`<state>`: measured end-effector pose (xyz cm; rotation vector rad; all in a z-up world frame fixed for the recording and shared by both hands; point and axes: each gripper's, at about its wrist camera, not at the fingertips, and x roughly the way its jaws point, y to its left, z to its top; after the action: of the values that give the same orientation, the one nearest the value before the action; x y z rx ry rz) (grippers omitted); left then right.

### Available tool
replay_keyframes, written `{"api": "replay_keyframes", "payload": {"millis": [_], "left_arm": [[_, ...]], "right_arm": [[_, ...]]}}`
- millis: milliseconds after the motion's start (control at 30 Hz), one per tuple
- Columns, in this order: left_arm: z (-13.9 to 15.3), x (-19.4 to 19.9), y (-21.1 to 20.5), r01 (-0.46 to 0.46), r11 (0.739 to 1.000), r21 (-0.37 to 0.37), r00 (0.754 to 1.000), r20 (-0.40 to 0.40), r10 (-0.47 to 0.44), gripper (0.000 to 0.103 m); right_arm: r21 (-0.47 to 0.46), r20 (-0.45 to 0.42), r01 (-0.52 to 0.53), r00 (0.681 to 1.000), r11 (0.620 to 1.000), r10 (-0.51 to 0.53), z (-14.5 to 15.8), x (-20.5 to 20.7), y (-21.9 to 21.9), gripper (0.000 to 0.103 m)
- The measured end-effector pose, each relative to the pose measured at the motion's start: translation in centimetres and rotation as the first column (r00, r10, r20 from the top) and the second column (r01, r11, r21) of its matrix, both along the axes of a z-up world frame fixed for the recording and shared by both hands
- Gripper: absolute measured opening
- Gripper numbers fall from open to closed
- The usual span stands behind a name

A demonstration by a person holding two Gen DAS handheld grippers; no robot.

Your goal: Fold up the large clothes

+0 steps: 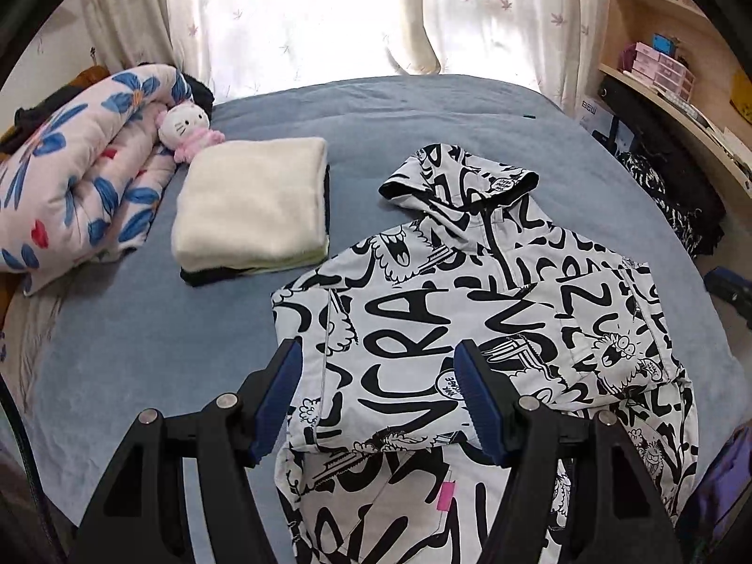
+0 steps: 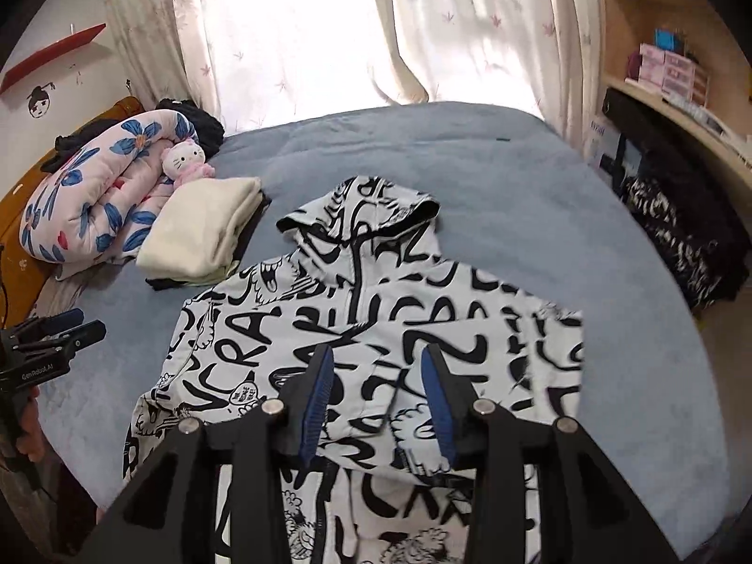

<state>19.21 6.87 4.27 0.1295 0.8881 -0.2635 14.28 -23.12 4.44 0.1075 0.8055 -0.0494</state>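
Note:
A white hoodie (image 1: 423, 291) with black graffiti print lies flat on the blue bed (image 1: 141, 352), hood toward the window and sleeves folded in over the body. My left gripper (image 1: 376, 352) hovers above its lower left part, jaws wide apart, nothing between the blue pads. In the right wrist view the hoodie (image 2: 376, 301) fills the middle. My right gripper (image 2: 378, 355) hangs over its centre, open with a narrower gap and no cloth pinched. The left gripper (image 2: 87, 326) also shows at that view's left edge, held in a hand beside the hoodie.
A folded cream garment (image 1: 254, 202) tops a small stack left of the hoodie. Behind it lie a floral quilt (image 1: 80, 178) and a plush cat toy (image 1: 185, 129). Dark patterned clothes (image 1: 667, 197) and wooden shelves (image 1: 667, 70) stand along the bed's right side.

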Motion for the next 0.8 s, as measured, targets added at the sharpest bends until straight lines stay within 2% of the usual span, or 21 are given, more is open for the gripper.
{"api": "replay_keyframes", "payload": {"millis": [100,367,467,500,633,800], "left_arm": [[0.6,0.0,-0.4,0.014,1.0,0.01,1.0,-0.007,-0.014,0.066],[4.2,1.6,-1.5,0.034,0.998,0.056,0.999,0.021,-0.035,0.066],[5.3,2.8,-2.0,0.035,0.997,0.074,0.999,0.038,-0.038,0.071],[5.7,3.4,-2.2,0.036,0.996,0.081,0.998,0.046,-0.04,0.074],[6.3,6.1,-3.1,0.023,0.995,0.101,0.998,0.048,-0.028,0.075],[6.2,11.5,-3.8,-0.005,0.995,0.105,1.0,0.02,0.003,0.075]], "right_arm": [[-0.022,0.009,0.004,1.0,1.0,-0.004,1.1,-0.1,-0.2,0.053],[-0.086,0.011,-0.005,1.0,0.996,0.006,4.2,2.0,-0.9,0.054],[-0.105,0.007,0.006,1.0,0.995,-0.005,5.4,3.3,-1.6,0.056],[-0.109,0.007,0.009,1.0,0.994,-0.009,5.9,3.9,-1.9,0.059],[-0.124,0.011,0.038,0.999,0.992,-0.037,7.6,6.5,-3.4,0.071],[-0.131,-0.029,0.067,0.997,0.989,-0.072,8.1,11.6,-5.9,0.071]]}}
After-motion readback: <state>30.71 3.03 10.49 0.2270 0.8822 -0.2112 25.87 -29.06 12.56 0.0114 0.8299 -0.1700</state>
